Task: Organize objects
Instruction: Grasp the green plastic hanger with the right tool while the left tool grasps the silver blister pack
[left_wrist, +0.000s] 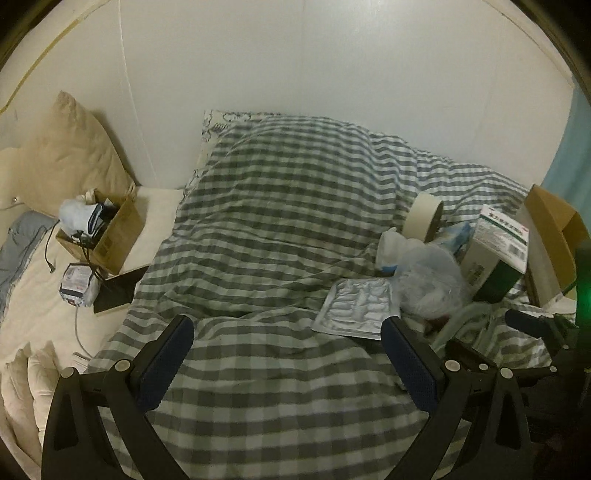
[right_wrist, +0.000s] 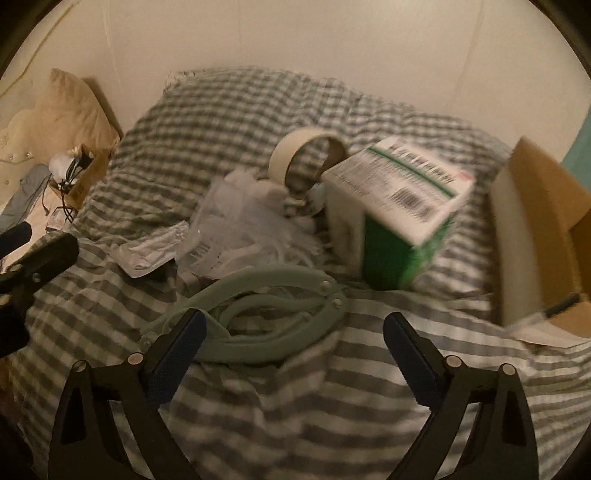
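Left wrist view: left gripper (left_wrist: 288, 345) hovers empty, jaws apart, near the blister pack (left_wrist: 354, 308). Right wrist view: right gripper (right_wrist: 295, 343), jaws wide, empty, nears green hangers (right_wrist: 258, 314) below the blister pack; tangled hangers may snag the duvet (right_wrist: 295, 406).

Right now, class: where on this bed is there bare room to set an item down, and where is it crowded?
Free: the checked duvet between the left cardboard box and the blister pack. Crowded: the right side, around the tape roll, green-and-white carton, plastic bags and green hangers.

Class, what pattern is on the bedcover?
Grey and white checks; the bedcover shows best in the left wrist view.
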